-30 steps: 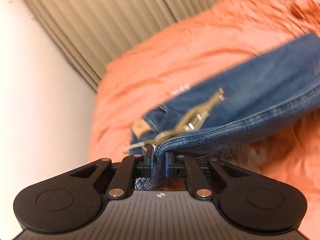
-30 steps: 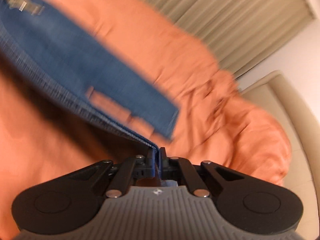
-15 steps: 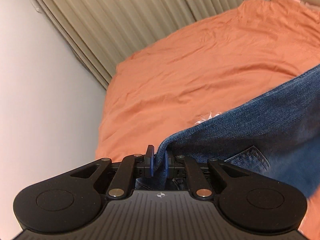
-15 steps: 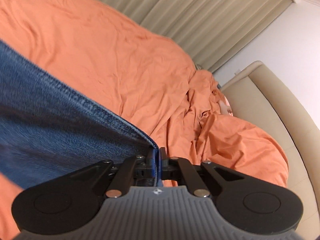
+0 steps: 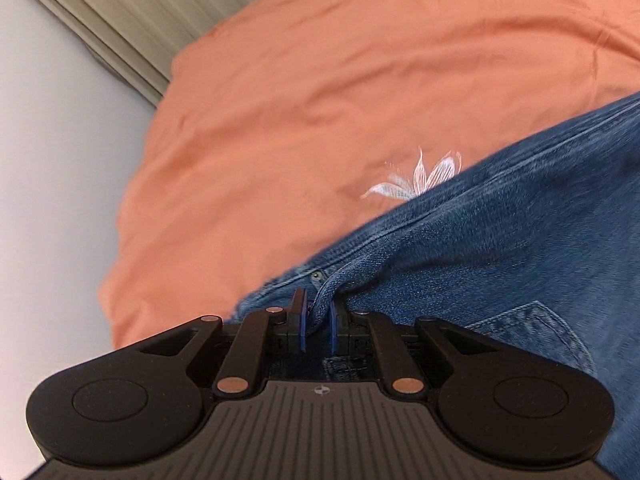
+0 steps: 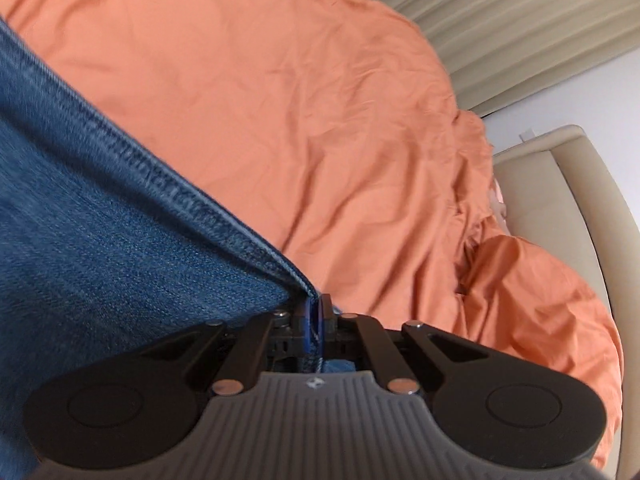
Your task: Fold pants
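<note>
The pants are blue denim jeans (image 5: pixel 500 248), stretched between my two grippers over an orange bed. My left gripper (image 5: pixel 318 316) is shut on a bunched fold of denim near a rivet, with a back pocket to its right. In the right wrist view the jeans (image 6: pixel 100 216) fill the left side, and my right gripper (image 6: pixel 316 320) is shut on their stitched edge at a corner. The rest of the jeans is out of frame.
An orange duvet (image 5: pixel 340 80) with a white flower print (image 5: pixel 416 180) covers the bed. Beige curtains (image 6: pixel 520 20) and a white wall (image 5: pixel 48 180) lie behind. A rumpled orange heap (image 6: pixel 540 280) and a beige headboard (image 6: pixel 560 192) are at the right.
Both grippers have moved forward and lower over the bed with the jeans. The belt and waistband side seen a second ago has turned out of view; the back pocket side faces the left camera.
</note>
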